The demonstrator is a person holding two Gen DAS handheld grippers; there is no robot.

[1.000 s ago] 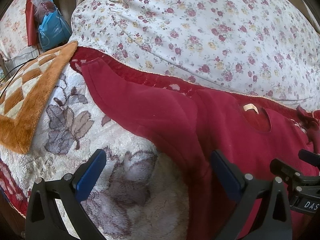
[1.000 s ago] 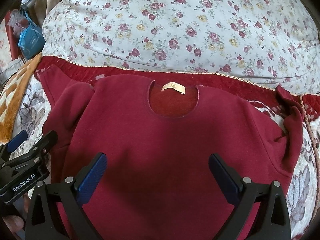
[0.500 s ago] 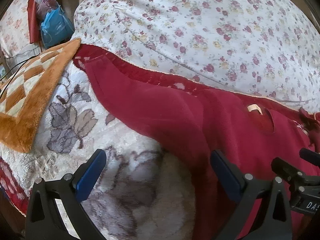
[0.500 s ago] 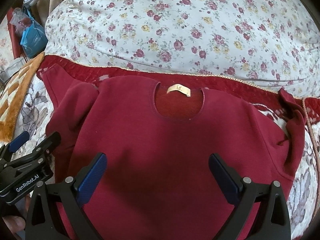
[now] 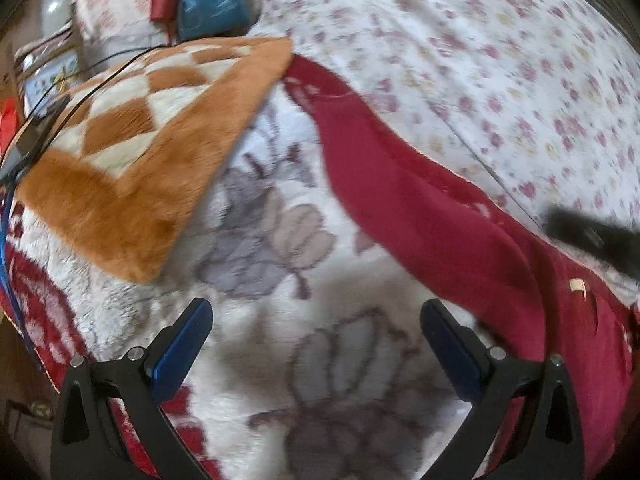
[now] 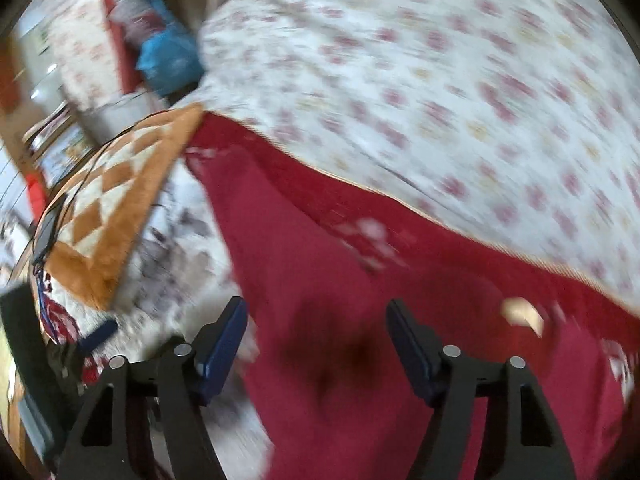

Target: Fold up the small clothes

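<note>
A dark red sweater [image 5: 420, 208] lies flat on the bed, its left sleeve running up toward the orange cushion. In the left wrist view my left gripper [image 5: 316, 344] is open over the white flowered fleece, left of that sleeve, with nothing between its fingers. The right gripper [image 5: 592, 236] appears there as a dark blur at the right edge. In the blurred right wrist view my right gripper [image 6: 316, 344] hovers over the sweater [image 6: 320, 260] near its left shoulder, jaws closing, with red cloth below the gap and nothing pinched. The neck label [image 6: 520, 312] shows to the right.
An orange and white chequered cushion [image 5: 132, 140] lies at the left with a black cable [image 5: 40, 120] across it. A flowered quilt [image 5: 480, 60] bulges behind the sweater. A blue bag [image 5: 208, 4] sits at the far end. The fleece blanket [image 5: 280, 240] covers the bed.
Both grippers have swung left, so the sweater sits further right in both views. The right gripper's jaws have narrowed. It has moved from the chest toward the left shoulder.
</note>
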